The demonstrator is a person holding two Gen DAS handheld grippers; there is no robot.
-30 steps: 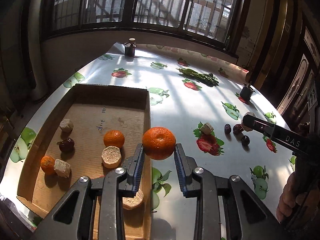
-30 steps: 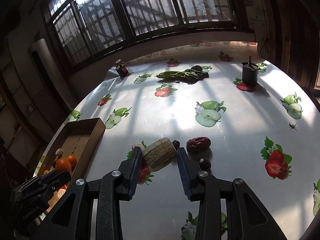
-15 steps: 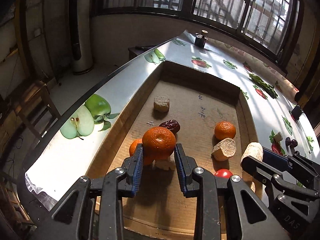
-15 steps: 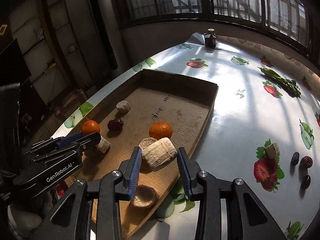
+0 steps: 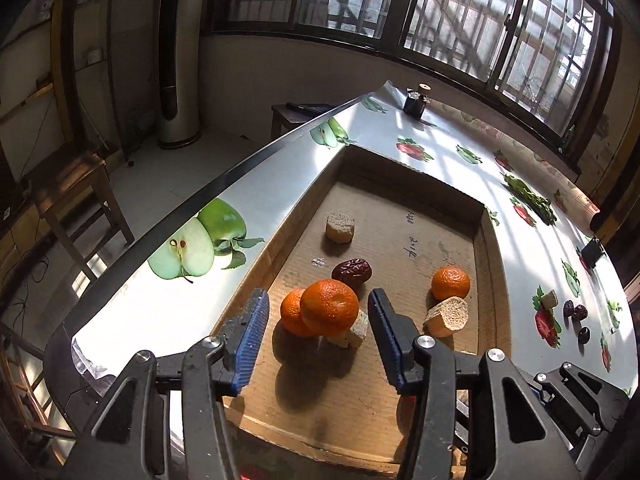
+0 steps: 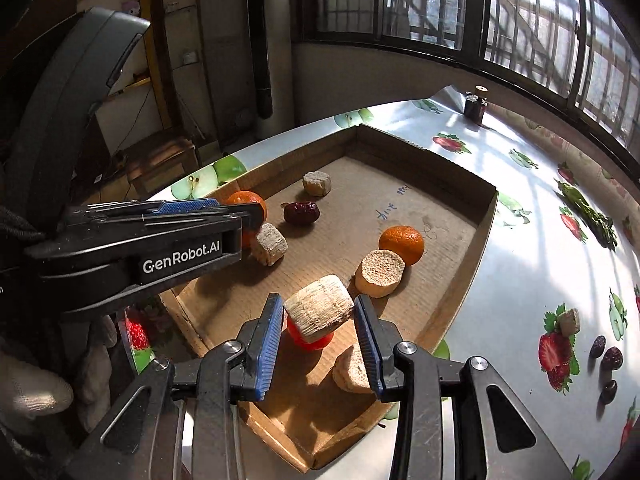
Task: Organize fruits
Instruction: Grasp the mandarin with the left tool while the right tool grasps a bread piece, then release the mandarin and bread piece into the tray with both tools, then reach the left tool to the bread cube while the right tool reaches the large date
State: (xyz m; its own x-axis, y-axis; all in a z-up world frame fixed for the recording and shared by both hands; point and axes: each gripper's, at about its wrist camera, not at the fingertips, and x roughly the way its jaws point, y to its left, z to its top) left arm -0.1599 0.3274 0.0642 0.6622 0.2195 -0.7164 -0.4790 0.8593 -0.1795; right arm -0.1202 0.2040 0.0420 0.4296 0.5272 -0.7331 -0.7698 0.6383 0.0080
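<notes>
Left gripper [image 5: 316, 334]: fingers have just been opening, now wide; the orange [image 5: 329, 307] sits loose between them over the cardboard tray [image 5: 490, 272].
Right gripper [image 6: 316, 334]: fingers clamp the tan chunk [image 6: 319, 313] above the tray.
Risk: the freed orange may roll into the other orange [image 5: 292, 312] beside it, scattering the group.

sharp window sunlight, hard shadows, fisheye-warped edges.
</notes>
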